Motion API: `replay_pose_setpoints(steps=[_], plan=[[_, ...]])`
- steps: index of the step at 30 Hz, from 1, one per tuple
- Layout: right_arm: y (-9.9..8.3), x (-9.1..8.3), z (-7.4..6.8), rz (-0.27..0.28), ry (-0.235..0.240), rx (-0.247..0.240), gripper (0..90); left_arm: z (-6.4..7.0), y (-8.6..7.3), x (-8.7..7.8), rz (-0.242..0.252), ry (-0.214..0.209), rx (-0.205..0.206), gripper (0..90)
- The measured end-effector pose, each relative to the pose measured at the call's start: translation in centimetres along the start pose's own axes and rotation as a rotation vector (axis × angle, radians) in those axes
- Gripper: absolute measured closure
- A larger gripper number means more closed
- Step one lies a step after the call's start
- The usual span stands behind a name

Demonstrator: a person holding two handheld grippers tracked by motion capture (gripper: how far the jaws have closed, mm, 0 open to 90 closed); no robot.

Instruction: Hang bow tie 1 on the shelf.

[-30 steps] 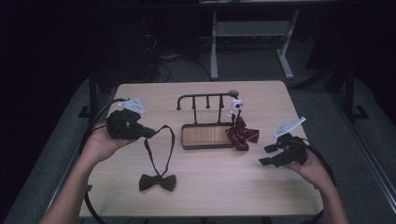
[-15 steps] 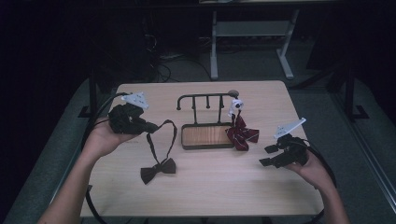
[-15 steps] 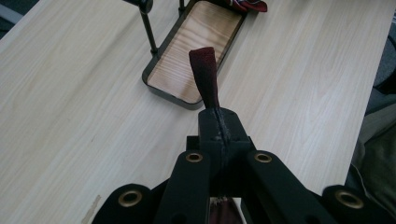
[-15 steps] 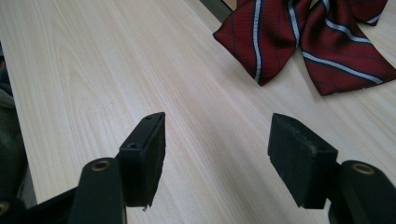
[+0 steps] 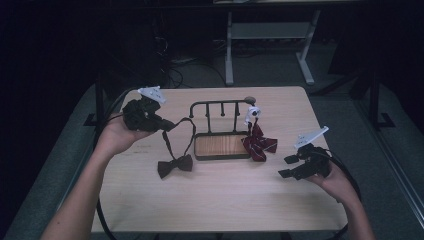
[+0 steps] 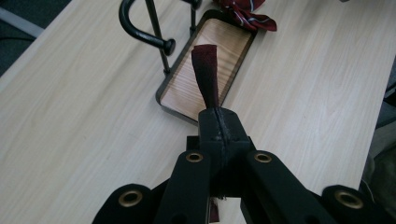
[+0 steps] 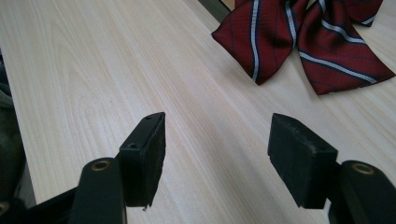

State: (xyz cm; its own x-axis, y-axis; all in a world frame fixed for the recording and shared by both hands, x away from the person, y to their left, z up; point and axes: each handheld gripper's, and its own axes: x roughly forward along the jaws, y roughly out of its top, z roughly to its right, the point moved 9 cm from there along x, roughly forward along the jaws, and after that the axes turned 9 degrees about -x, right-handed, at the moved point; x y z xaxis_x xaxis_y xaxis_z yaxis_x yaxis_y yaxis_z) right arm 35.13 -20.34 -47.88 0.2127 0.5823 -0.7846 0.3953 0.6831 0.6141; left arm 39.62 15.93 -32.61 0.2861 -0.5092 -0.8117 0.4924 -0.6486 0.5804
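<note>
My left gripper (image 5: 167,124) is shut on the neck strap (image 5: 190,131) of a dark brown bow tie (image 5: 174,166), whose bow hangs down to the table. In the left gripper view the pinched strap (image 6: 206,74) sticks out past the closed jaws (image 6: 219,133) toward the rack. A black metal rack with a wooden tray base (image 5: 222,146) stands mid-table. A red striped bow tie (image 5: 260,144) hangs from the rack's right end by a white clip and lies partly on the table (image 7: 303,42). My right gripper (image 5: 288,166) rests low at the right, open, jaws empty (image 7: 224,154).
The light wooden table (image 5: 220,200) has bare room in front of the rack and between the hands. Cables trail from both grippers off the table's sides. A white table frame (image 5: 265,35) stands on the dark floor beyond the far edge.
My left gripper has lifted and moved right toward the rack, dragging the brown bow tie with it. The right gripper has stayed where it was.
</note>
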Motion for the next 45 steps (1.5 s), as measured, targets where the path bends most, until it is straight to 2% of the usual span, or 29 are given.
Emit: replay_pose_setpoints(steps=[12,17,24,32,39,45], plan=[[0.0,-0.3,-0.1,0.007,-0.002,0.002,36.7,-0.3,1.9,0.1,-0.013,0.026,0.019,90.0],[-0.1,-0.4,-0.1,0.011,-0.003,0.001,36.7,-1.0,2.2,0.5,-0.026,0.038,0.007,90.0],[-0.1,-0.6,0.0,0.014,-0.008,0.001,36.7,-2.3,2.8,1.0,-0.044,0.056,-0.030,90.0],[-0.1,-0.6,0.0,0.014,-0.006,0.002,36.7,-2.8,3.0,2.3,-0.078,0.071,-0.036,90.0],[-0.2,-0.7,0.0,0.011,-0.005,0.007,36.6,-3.5,3.1,2.8,-0.104,0.090,-0.037,90.0],[-0.2,-0.6,0.1,0.012,-0.007,0.001,36.6,-3.7,3.1,3.0,-0.115,0.103,-0.056,90.0]])
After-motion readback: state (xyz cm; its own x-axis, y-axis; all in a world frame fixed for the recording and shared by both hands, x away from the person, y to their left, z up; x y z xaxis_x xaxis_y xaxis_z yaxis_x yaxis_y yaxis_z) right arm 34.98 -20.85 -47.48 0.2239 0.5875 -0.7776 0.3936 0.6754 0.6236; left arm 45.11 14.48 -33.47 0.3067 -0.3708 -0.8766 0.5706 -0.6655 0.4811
